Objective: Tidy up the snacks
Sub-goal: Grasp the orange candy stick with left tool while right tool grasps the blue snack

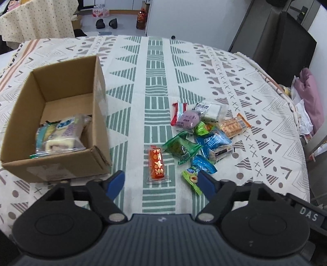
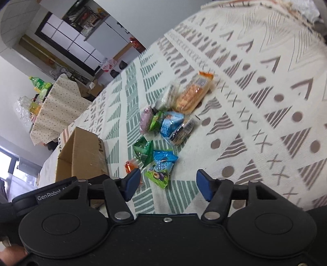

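Observation:
An open cardboard box [image 1: 96, 102] stands at the left on the patterned tablecloth; a few wrapped snacks [image 1: 61, 135] lie inside it. Several loose snack packets lie to its right: an orange bar [image 1: 157, 163], a green packet [image 1: 181, 148], a blue packet [image 1: 214, 141], a purple round one [image 1: 188, 119] and a cracker pack [image 1: 233, 124]. My left gripper [image 1: 161, 182] is open and empty, just in front of the orange bar. My right gripper [image 2: 168, 184] is open and empty above a light green packet [image 2: 158, 177]. The box [image 2: 81, 155] and cracker pack [image 2: 192, 94] also show in the right wrist view.
The tablecloth [image 1: 155, 61] covers a round table whose edge curves off at the right. A second draped table [image 1: 36, 18], a bottle [image 1: 142, 17] and shoes stand on the floor beyond. A dark screen [image 1: 286, 45] stands at the far right.

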### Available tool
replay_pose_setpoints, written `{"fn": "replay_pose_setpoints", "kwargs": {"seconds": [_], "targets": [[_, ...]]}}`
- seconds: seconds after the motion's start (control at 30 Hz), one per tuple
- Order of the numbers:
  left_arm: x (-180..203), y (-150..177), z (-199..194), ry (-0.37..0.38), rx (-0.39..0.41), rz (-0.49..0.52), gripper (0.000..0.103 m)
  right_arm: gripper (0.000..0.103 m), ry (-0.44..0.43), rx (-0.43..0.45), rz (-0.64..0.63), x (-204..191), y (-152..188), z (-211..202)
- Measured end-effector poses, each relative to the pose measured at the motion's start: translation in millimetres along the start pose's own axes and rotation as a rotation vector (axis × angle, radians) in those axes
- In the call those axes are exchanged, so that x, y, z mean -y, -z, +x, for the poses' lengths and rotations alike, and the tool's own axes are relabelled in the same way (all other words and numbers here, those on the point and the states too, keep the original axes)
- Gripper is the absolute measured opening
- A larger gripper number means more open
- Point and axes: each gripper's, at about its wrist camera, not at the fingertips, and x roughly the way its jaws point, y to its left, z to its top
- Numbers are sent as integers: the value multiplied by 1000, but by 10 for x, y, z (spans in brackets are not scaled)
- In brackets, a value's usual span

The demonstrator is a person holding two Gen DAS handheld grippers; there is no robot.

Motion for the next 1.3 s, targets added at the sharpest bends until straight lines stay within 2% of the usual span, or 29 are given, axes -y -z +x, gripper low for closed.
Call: {"fn": "replay_pose_setpoints", "kwargs": {"seconds": [0.27,0.4,0.63,0.93,0.97,1.03,1.07,1.13,1.3], "targets": [[-54,-39,333,-9,-42,-17,56,56,-20,-38,44,30,-30,283],[-60,-83,496,-16,-67,-10,48,50,-21,-65,58,43,-39,445],[-116,-145,724,1,-99,-42,37,50,-13,-88,69,46,-55,640],[-111,-186,962,12,-127,-49,32,47,-2,-93,71,60,-76,762],[-115,-182,975,12,-129,-50,31,46,1,-93,67,48,-82,779],[-116,-177,980,9,-122,-49,25,35,14,-95,52,39,-81,803],[-116,-177,982,8,-120,-49,24,26,17,-101,53,42,-83,817],[-118,-177,979,16,-121,-50,21,25,14,-105,61,57,-77,812],[-139,-169,908,23,-120,-56,19,23,16,-101,53,14,-55,755]]}}
